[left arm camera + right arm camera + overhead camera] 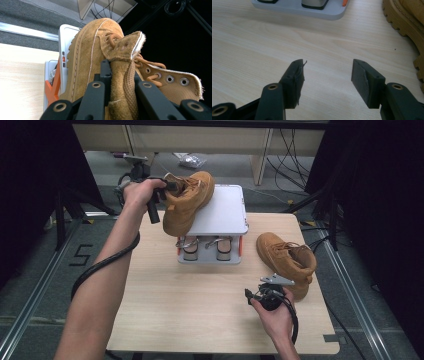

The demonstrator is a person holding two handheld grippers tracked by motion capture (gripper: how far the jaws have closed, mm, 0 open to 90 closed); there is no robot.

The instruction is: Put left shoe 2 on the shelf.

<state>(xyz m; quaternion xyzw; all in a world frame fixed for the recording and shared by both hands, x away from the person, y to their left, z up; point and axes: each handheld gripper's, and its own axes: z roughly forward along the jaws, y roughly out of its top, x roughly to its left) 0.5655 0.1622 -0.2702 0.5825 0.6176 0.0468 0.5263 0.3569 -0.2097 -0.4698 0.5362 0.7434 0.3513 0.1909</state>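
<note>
While the left gripper (167, 187) clamps the collar of a tan suede boot (187, 202) in the upper middle of the high view, that boot rests tilted on the left edge of a white two-tier shoe rack (222, 212), toe toward the near left. Its long axis runs from upper right to lower left, so the left hand is plainly the nearer one. A second boot (287, 262) lies on the wooden table (200, 310) at right, just beyond the right gripper (252, 296).

Left gripper view: the jaws pinch the boot's tongue and collar (122, 75), rack (65, 40) behind at left.

Right gripper view: the jaws stand apart with nothing between them, bare table beneath, the second boot's lugged sole (402, 22) at upper right, and the rack's base (312, 11) along the top.
</note>
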